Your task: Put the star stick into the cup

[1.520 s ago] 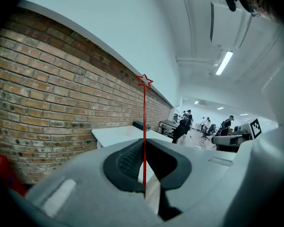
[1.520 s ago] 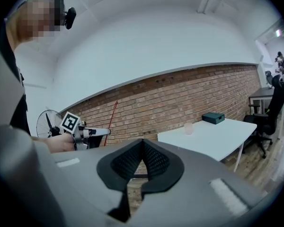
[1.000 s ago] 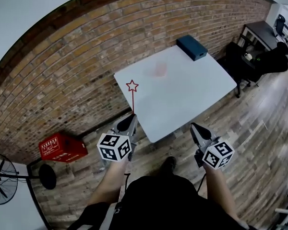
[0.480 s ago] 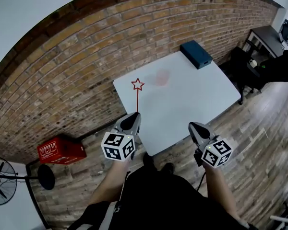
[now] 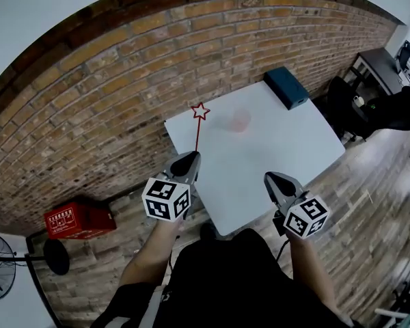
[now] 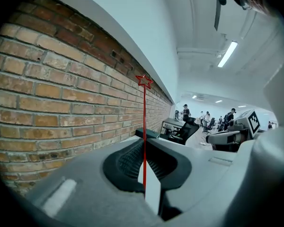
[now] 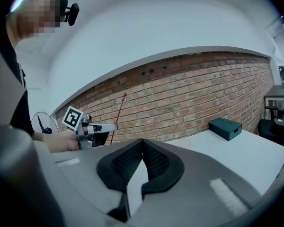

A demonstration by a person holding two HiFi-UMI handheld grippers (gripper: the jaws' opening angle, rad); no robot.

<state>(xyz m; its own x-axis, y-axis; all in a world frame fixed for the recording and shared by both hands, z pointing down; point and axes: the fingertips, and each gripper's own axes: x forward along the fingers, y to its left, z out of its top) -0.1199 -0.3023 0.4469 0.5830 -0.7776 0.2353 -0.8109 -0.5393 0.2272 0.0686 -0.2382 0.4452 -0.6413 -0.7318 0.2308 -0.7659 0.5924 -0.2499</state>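
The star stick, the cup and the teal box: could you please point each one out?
star stick [image 5: 198, 134], head view, middle of its thin red shaft.
cup [image 5: 240, 121], head view, its translucent side wall.
teal box [image 5: 287, 87], head view, middle of its top face.

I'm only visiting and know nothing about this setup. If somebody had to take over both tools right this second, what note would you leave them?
Left tool: shut on the lower end of the star stick, which stands roughly upright with the star on top.
Right tool: shut, empty, by the near edge of the white table.
Cup: pale pink, standing on the table toward the brick wall, beyond the stick.
Done: the stick is gripped and off the table.
Left: bring the stick over the cup, lower its bottom end in, then open the left tool.
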